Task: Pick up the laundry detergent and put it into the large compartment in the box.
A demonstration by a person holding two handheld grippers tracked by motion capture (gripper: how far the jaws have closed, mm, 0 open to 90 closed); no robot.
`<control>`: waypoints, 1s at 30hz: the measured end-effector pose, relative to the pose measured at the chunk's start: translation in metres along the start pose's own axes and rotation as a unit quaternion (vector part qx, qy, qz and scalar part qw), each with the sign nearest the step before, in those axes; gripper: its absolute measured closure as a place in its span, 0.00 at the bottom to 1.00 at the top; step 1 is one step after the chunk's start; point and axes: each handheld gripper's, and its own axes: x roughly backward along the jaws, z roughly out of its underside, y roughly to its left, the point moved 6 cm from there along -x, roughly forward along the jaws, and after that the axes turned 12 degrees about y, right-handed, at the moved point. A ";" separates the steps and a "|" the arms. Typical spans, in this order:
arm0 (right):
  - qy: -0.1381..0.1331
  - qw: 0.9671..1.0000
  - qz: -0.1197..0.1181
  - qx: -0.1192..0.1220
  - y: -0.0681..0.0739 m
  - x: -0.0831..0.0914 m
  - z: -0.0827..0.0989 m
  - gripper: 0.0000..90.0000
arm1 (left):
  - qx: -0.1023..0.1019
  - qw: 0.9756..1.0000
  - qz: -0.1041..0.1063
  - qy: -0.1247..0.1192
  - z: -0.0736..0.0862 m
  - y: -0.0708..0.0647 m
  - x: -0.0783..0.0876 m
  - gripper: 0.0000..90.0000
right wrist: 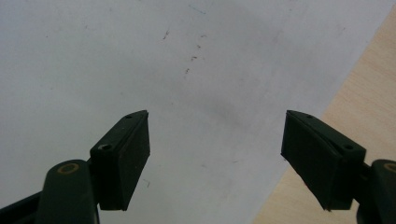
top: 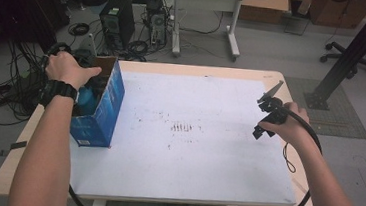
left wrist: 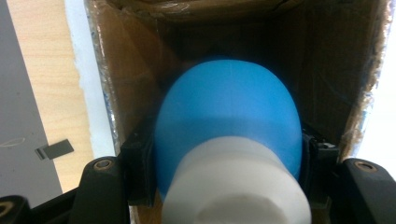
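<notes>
Left tool point(left wrist: 224, 186) grips 1 blue bottle point(left wrist: 227, 121) inside 1 box point(top: 101, 107); right tool point(right wrist: 217, 158) wide, empty.

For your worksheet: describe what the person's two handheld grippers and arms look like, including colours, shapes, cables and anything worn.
Both grippers are black. The right gripper has two flat, wedge-shaped jaws with small screw holes and brass-ringed pivots; a black cable loops from it past the forearm. The left gripper has matching black jaws and brass-ringed pivots. The forearms are bare, with no sleeves. A chunky black wristwatch sits on the left wrist.
</notes>
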 end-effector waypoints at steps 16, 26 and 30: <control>0.003 1.000 0.003 0.005 0.003 0.000 -0.003 0.27 | -0.005 1.000 -0.002 0.008 -0.005 0.001 -0.013 0.42; 0.004 1.000 0.003 0.006 0.003 -0.001 -0.003 0.27 | -0.007 1.000 -0.001 0.009 -0.006 0.002 -0.015 0.42; 0.003 1.000 0.001 0.003 0.002 -0.002 -0.002 0.27 | -0.008 1.000 -0.003 0.012 -0.006 0.002 -0.016 0.41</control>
